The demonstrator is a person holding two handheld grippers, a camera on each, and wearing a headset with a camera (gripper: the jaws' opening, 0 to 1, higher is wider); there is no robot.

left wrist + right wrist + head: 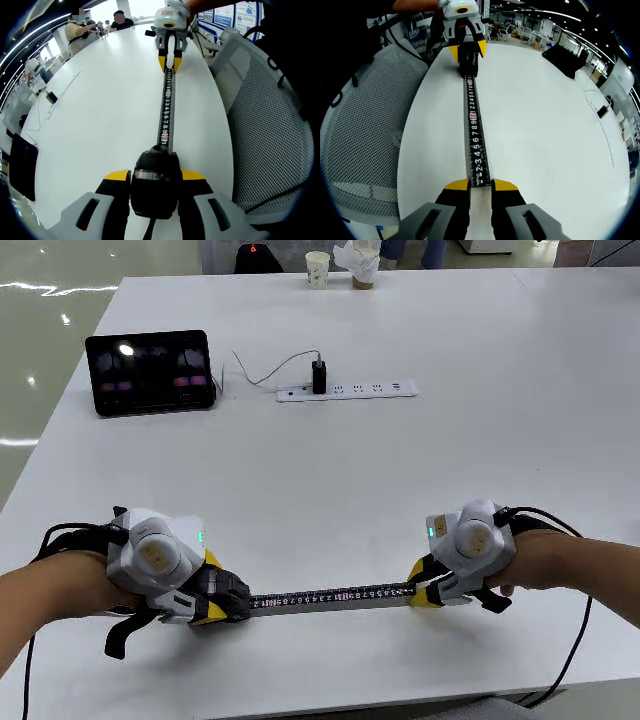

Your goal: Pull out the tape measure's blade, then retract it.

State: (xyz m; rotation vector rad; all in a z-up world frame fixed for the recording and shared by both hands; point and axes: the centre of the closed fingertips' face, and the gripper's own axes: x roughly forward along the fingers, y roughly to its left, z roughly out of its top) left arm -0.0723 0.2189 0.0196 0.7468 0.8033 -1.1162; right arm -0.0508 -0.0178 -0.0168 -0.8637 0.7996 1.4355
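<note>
A black tape measure case (156, 182) sits between the yellow-tipped jaws of my left gripper (156, 176), which is shut on it; in the head view the case (228, 597) is at the lower left by that gripper (222, 602). The black blade (330, 596) with white numbers runs across the table to my right gripper (425, 592). In the right gripper view the blade (474, 135) ends between the jaws of my right gripper (480, 184), shut on its tip. The left gripper (467, 50) shows at the far end there, and the right gripper (170, 62) shows far off in the left gripper view.
On the white table (420, 460) lie a dark tablet (151, 371) at the back left, a white power strip (345, 391) with a black plug and cable, and paper cups (318, 269) at the far edge. A mesh chair (260, 105) stands beside the table's near edge.
</note>
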